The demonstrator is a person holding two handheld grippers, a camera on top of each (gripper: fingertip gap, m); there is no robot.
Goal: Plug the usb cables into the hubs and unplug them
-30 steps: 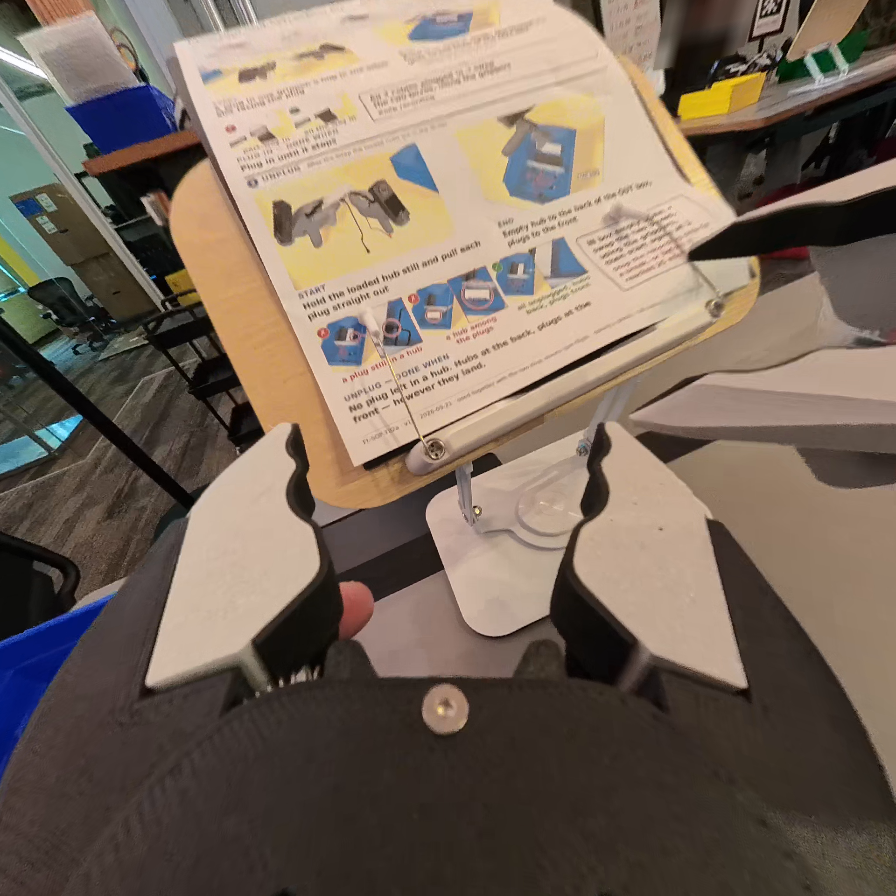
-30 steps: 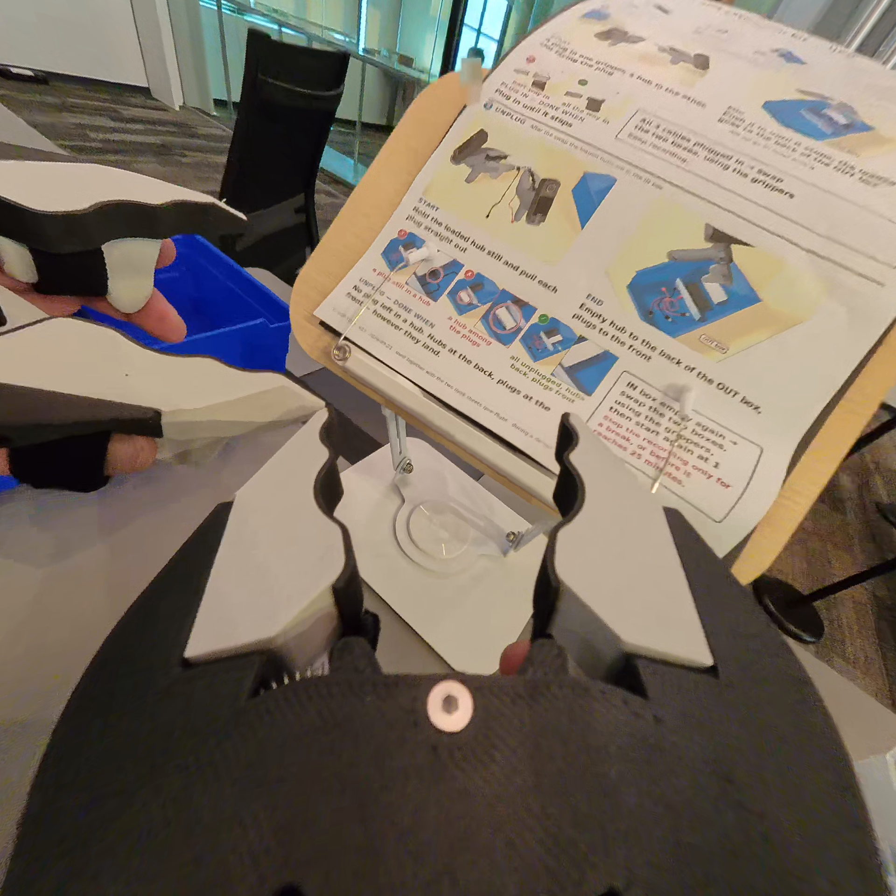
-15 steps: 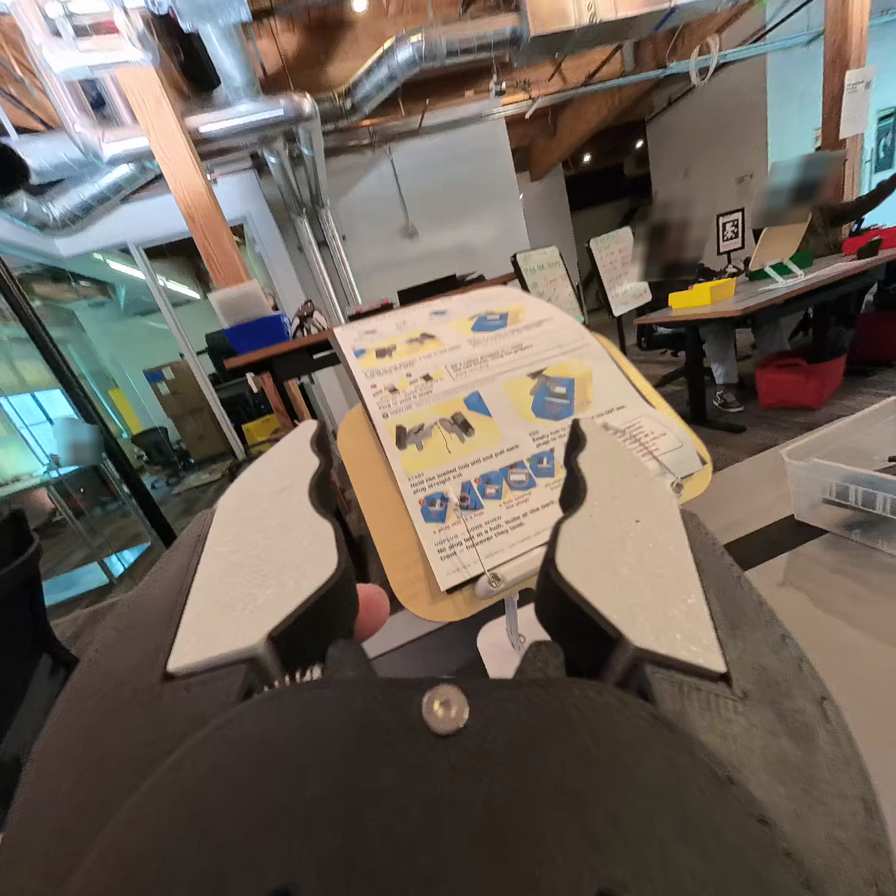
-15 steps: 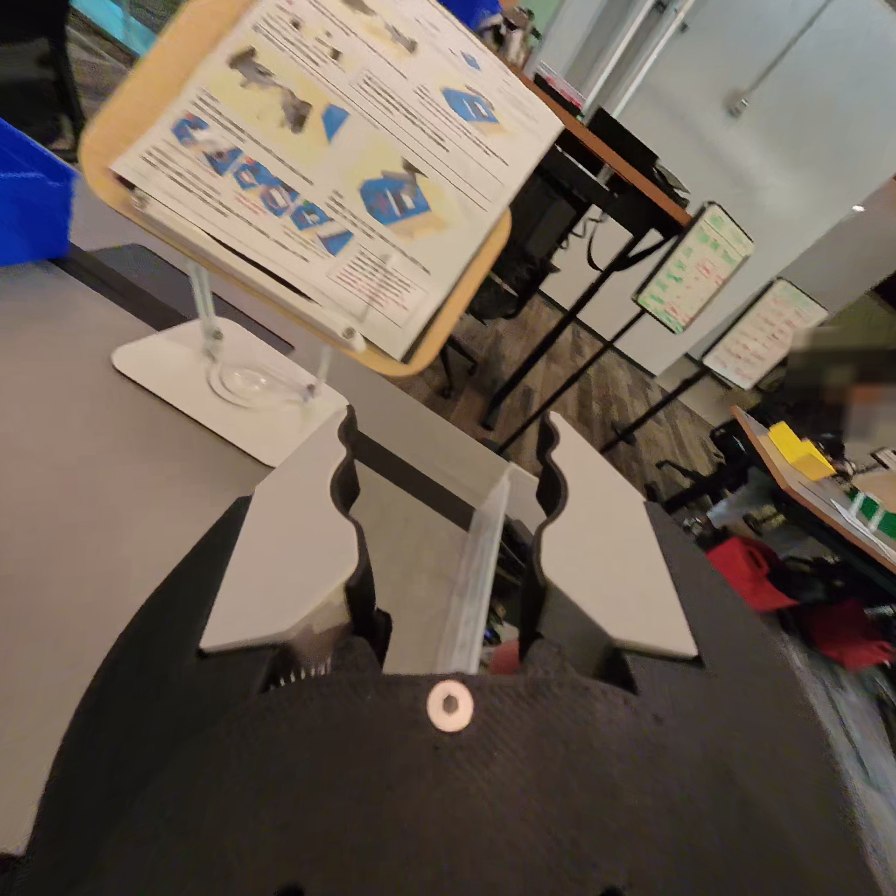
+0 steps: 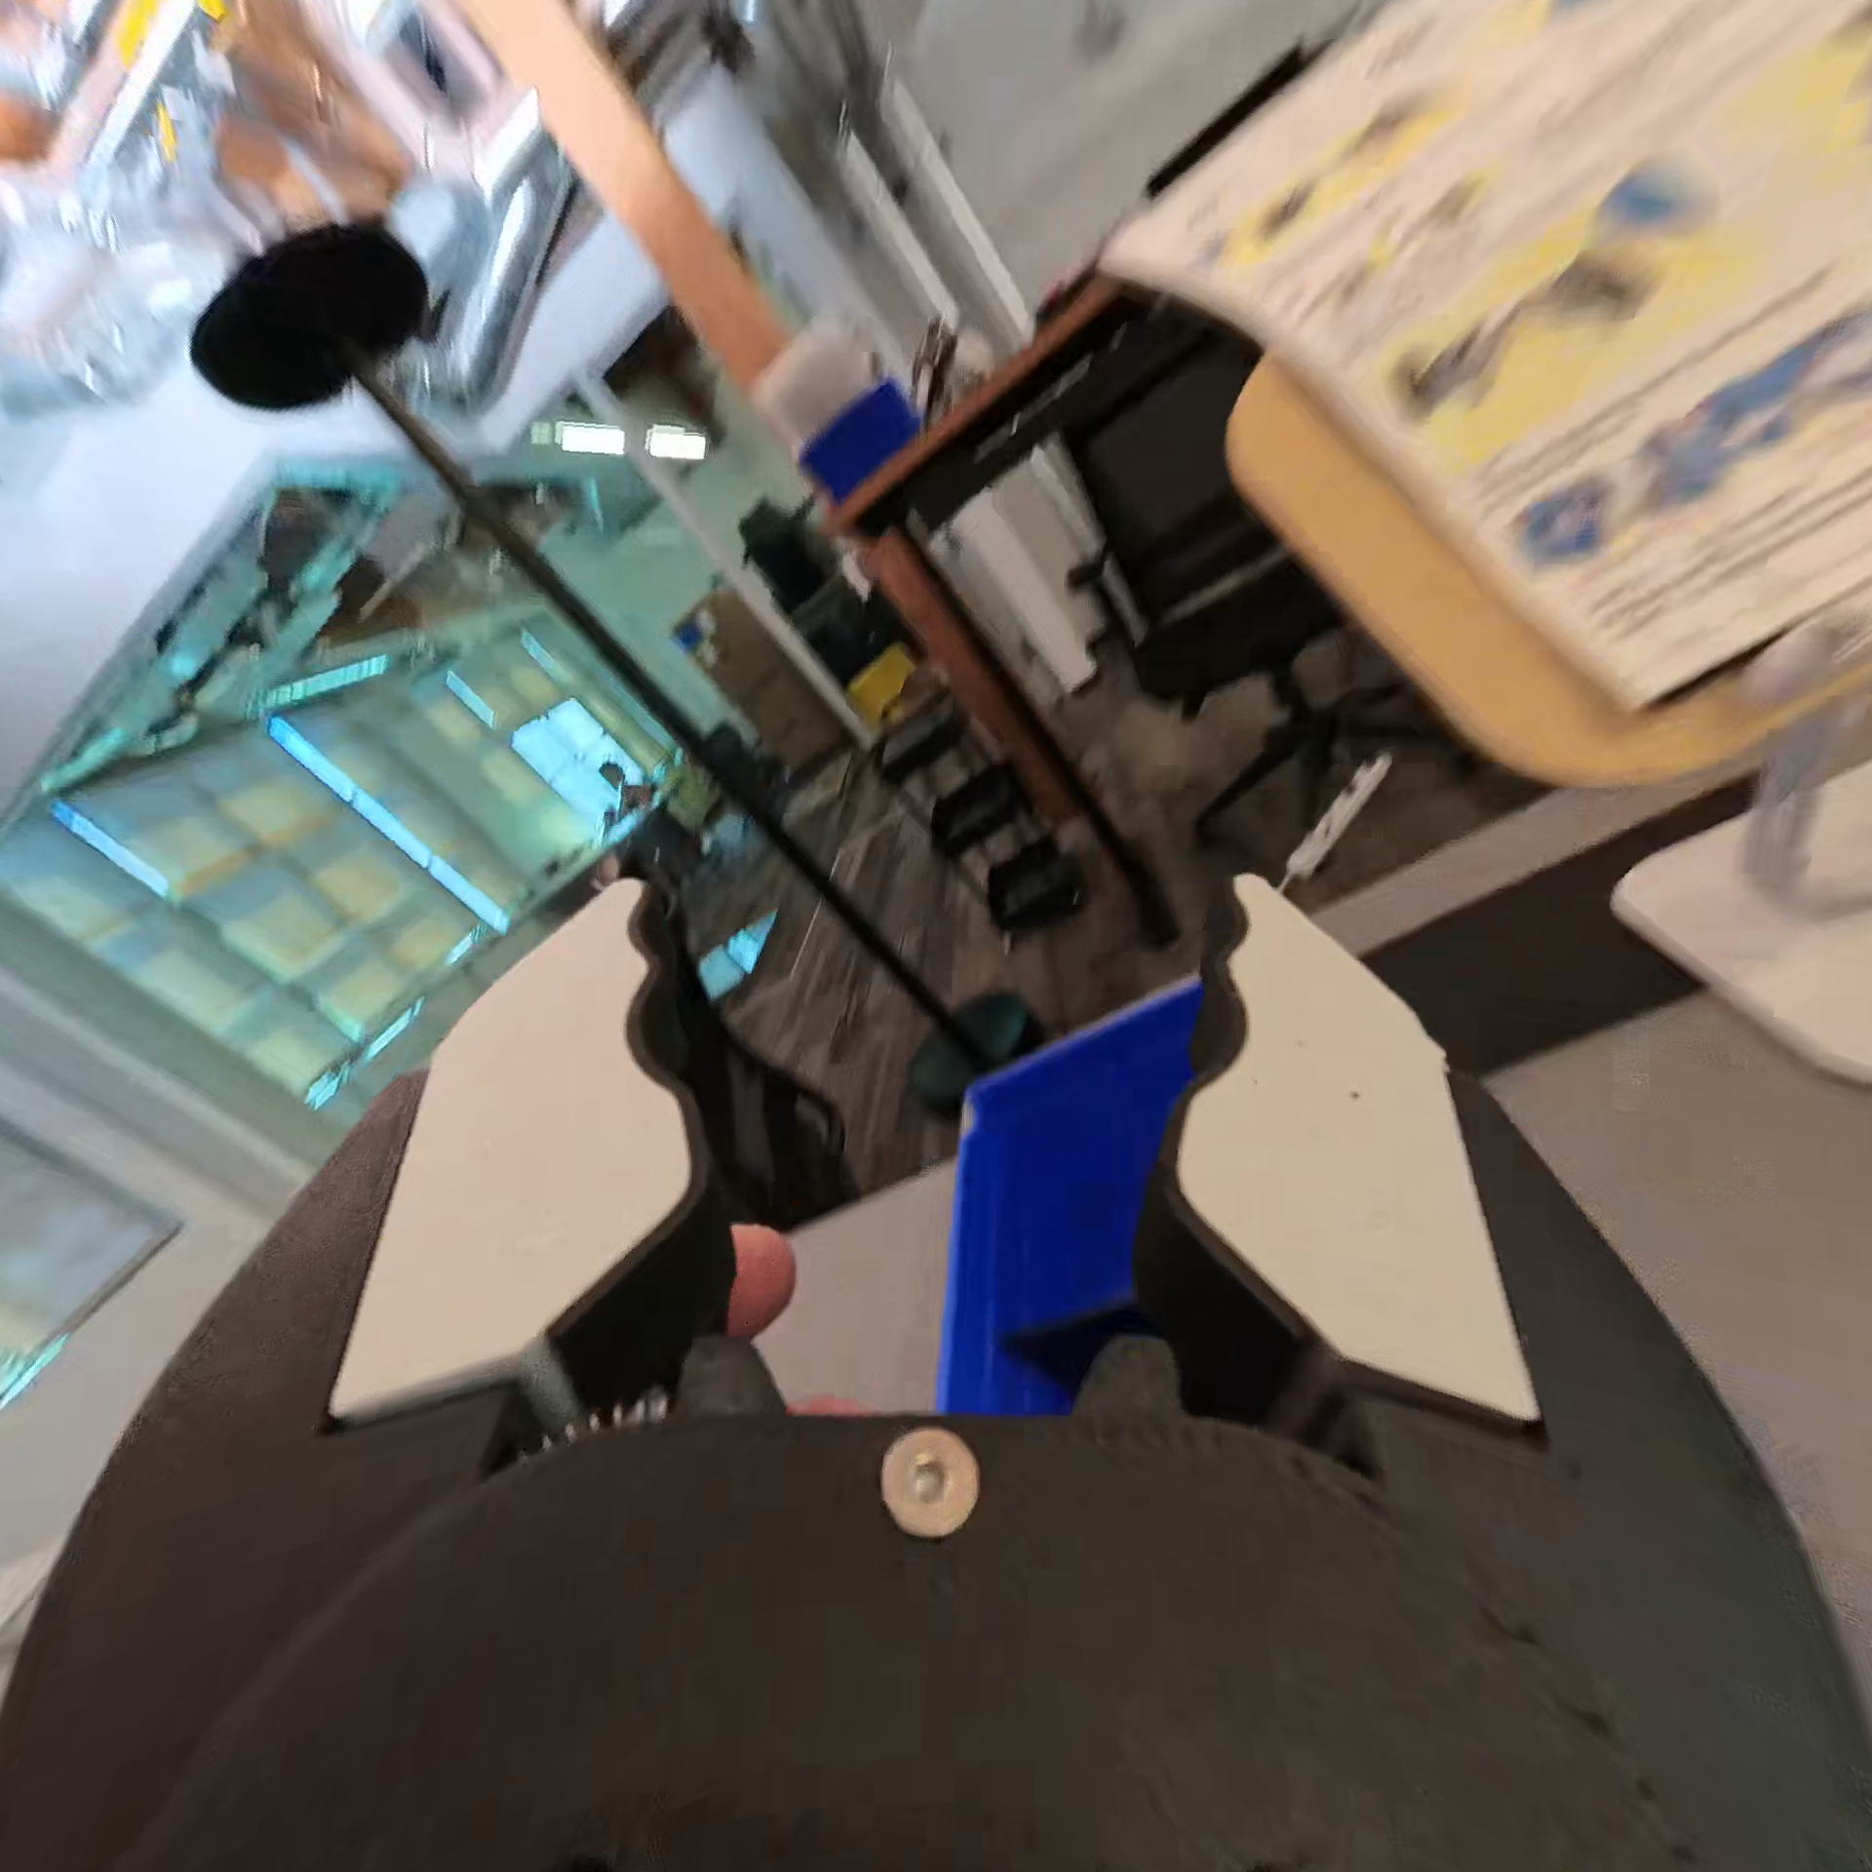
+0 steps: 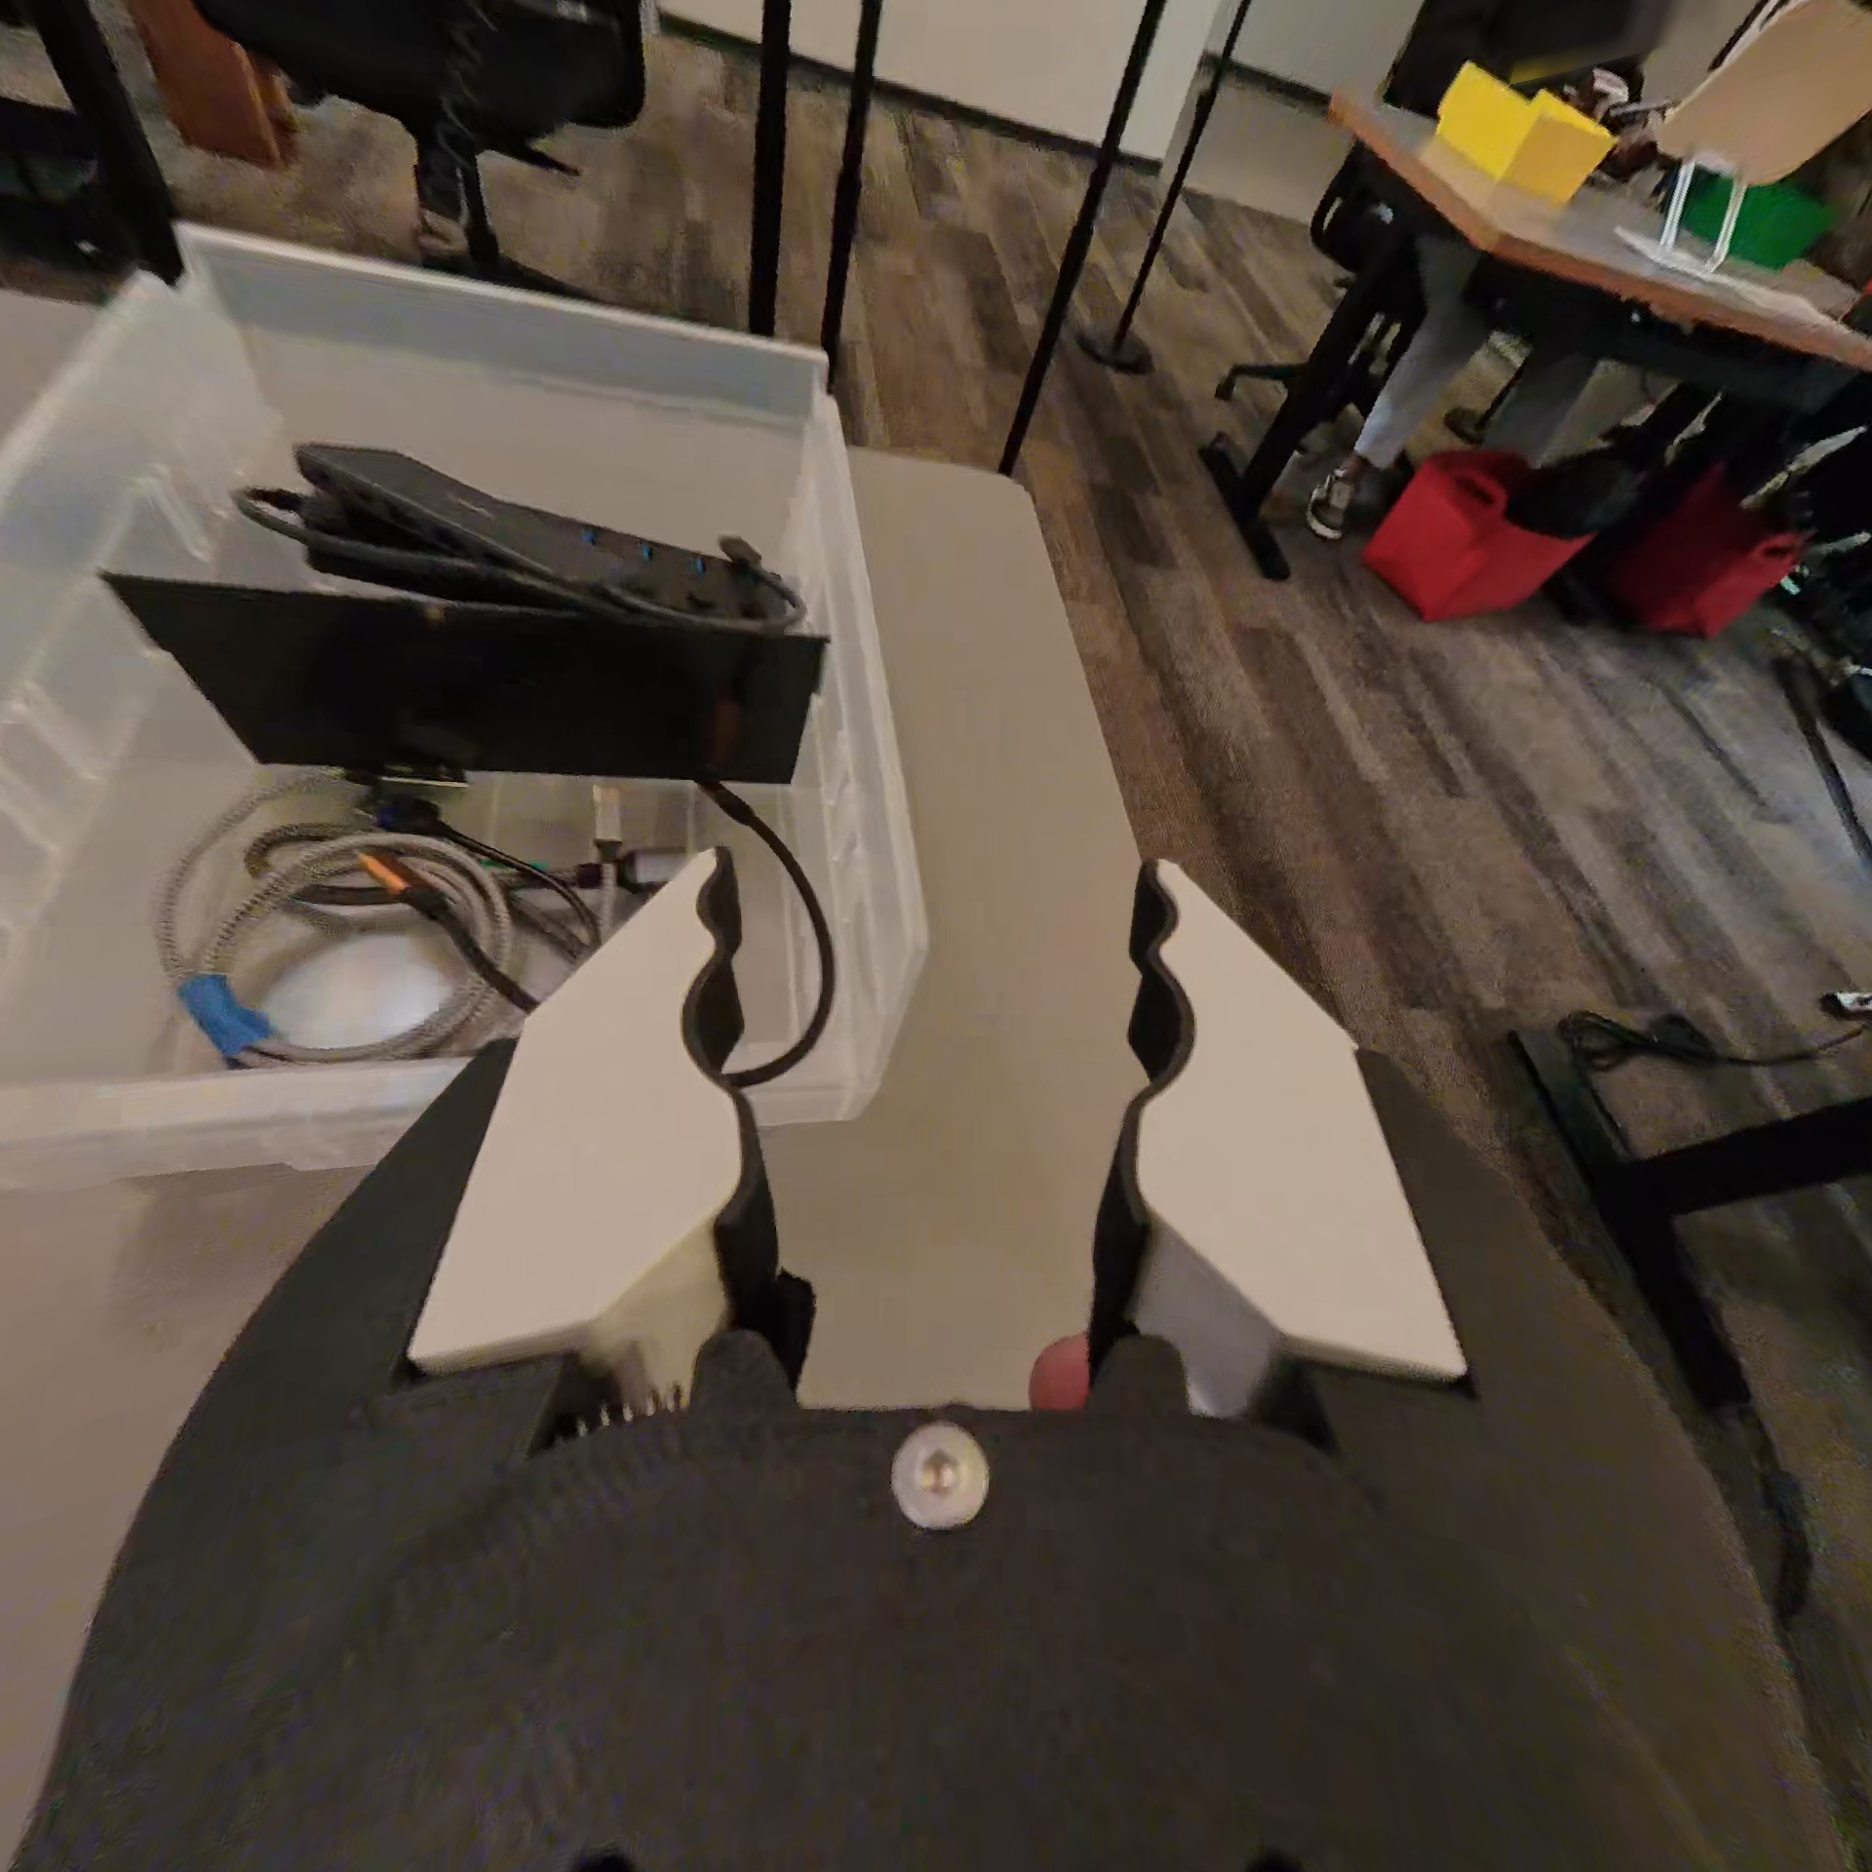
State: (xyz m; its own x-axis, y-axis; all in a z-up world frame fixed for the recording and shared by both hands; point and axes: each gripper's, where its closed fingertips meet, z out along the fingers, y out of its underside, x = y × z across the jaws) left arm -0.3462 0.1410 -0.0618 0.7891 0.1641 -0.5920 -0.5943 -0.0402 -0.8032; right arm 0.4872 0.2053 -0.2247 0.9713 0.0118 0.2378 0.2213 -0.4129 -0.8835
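Your right gripper (image 6: 937,891) wide, empty, over table (image 6: 993,709) beside clear bin (image 6: 861,628); hubs (image 6: 527,537), cables (image 6: 334,891) inside. Left gripper (image 5: 937,912) wide, blue bin (image 5: 1054,1195) between fingers.

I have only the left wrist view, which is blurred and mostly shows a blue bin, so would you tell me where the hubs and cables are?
Observer: The right wrist view shows a clear plastic bin on the table. A black hub lies in its far compartment, behind a black divider.
Operator: Thank you. And the cables?
Observer: Coiled grey cables lie in the near compartment.
Operator: Is the right gripper holding anything?
Observer: No, the right gripper is open and empty, over bare table just right of the bin.
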